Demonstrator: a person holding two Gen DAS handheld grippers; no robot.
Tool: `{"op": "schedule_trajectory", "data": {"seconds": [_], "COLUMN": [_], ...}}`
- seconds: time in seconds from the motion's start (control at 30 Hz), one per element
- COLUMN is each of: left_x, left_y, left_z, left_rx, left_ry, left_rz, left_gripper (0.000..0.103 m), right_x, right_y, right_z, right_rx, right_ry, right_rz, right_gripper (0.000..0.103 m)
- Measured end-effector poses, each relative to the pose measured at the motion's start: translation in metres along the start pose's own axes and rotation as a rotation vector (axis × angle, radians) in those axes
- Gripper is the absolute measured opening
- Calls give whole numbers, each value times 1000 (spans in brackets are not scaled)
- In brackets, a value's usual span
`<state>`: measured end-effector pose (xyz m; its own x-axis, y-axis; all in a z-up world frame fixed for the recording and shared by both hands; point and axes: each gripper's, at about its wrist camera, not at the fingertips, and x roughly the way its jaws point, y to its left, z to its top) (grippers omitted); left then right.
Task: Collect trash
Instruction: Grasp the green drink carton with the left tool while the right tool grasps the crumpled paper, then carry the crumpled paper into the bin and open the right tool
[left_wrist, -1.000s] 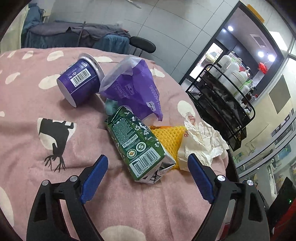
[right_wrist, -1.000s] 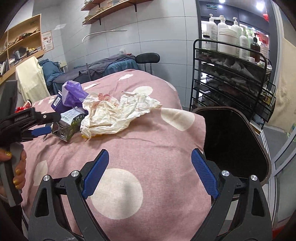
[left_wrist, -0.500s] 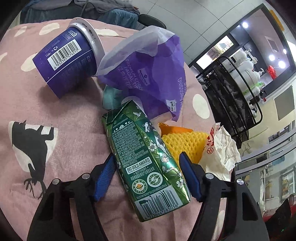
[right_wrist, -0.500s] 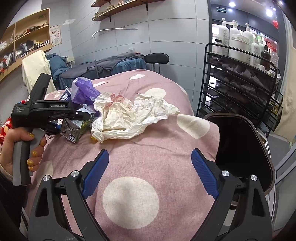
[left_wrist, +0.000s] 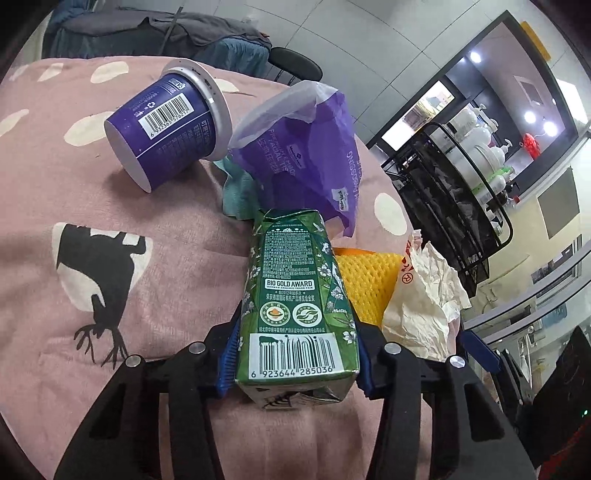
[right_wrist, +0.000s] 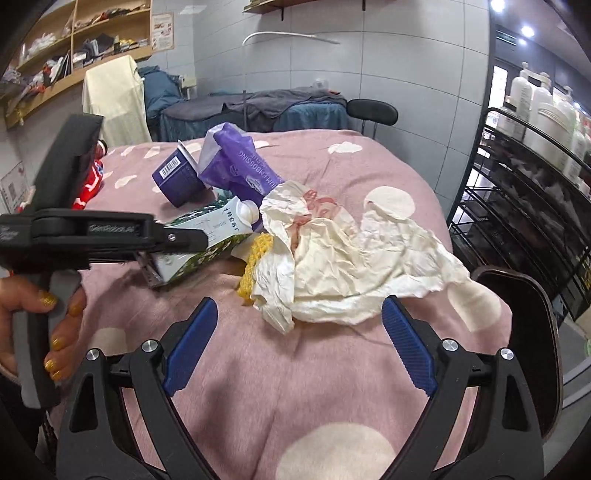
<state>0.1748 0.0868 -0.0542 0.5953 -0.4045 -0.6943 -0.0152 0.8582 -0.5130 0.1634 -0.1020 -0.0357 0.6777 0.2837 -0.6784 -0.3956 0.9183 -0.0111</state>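
A: So, the left tongs (left_wrist: 295, 363) are gripping the green carton (left_wrist: 295, 295) across its two long sides, near the barcode end, while it is lying on the pink spotted blanket (left_wrist: 74, 206).

B: Is the hold looking good?

A: I am judging it as fair. The carton is looking dented and probably empty, so it is likely light, and thin card may be giving way under a hard squeeze. Taking it by the flat side walls, where the blue pads are already sitting, is the sensible spot; the capped spout end (right_wrist: 246, 211) is rounder and would be slipping.

B: And the right tongs (right_wrist: 295, 347)?

A: They are standing wide apart with nothing between them, just short of the crumpled paper wrapper (right_wrist: 351, 258). That paper is soft and weightless, so I would be pinching a thick fold in the middle, not a loose edge that might be tearing.

B: What else is lying there?

A: A purple tub (left_wrist: 166, 129) is lying on its side, touching a purple plastic bag (left_wrist: 306, 155), and a yellow foam net (left_wrist: 365, 280) is showing between carton and wrapper. The dark bin (right_wrist: 524, 332) is waiting just beside the blanket's edge.
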Motion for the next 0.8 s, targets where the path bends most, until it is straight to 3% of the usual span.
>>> {"op": "schedule_trajectory", "data": {"seconds": [0.13, 0.2, 0.27, 0.53, 0.8], "left_x": [-2, -5, -9, -28, -42], "left_y": [0, 0, -1, -13, -49], "left_z": [-2, -3, -5, -16, -26], "left_rx": [-1, -1, 9, 57, 167], "left_ry": [-12, -25, -43, -98, -170], "left_rz": [-10, -18, -17, -41, -113], "left_gripper": [49, 48, 49, 49, 49], "right_x": [15, 21, 20, -10, -54], "right_y": [0, -1, -2, -7, -26], "right_z": [8, 9, 7, -3, -15], "right_rx": [-1, 7, 15, 19, 50], "right_ry": [31, 51, 47, -30, -126], "right_rz": [8, 17, 31, 19, -58], "right_gripper": [67, 45, 40, 36, 36]}}
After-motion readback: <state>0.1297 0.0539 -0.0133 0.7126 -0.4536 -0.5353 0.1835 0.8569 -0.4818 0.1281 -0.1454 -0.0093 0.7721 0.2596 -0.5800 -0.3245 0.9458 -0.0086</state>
